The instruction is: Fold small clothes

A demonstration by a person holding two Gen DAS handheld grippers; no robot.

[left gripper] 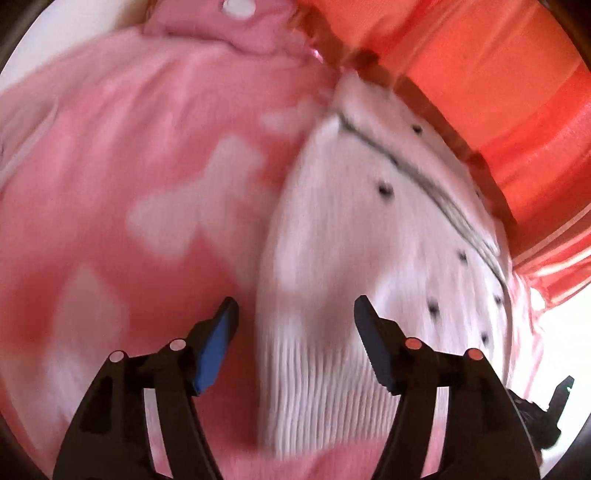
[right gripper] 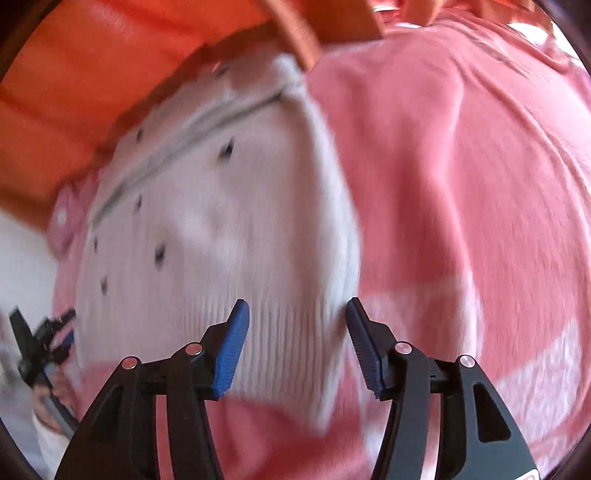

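A small white knit garment with black dots (left gripper: 369, 236) lies folded on a pink cloth with pale patches (left gripper: 129, 177). My left gripper (left gripper: 295, 314) is open just above the garment's ribbed hem, its jaws spread over the left edge. In the right wrist view the same white garment (right gripper: 221, 236) lies on the pink cloth (right gripper: 461, 184). My right gripper (right gripper: 295, 317) is open over the hem's right edge. Both views are blurred. The left gripper also shows at the far left of the right wrist view (right gripper: 40, 343).
An orange-red striped surface (left gripper: 498, 92) borders the far side of the clothes; it also shows in the right wrist view (right gripper: 74, 92). A darker pink garment piece with a white button (left gripper: 236, 18) lies at the far edge. A white surface (right gripper: 22, 258) shows at the left.
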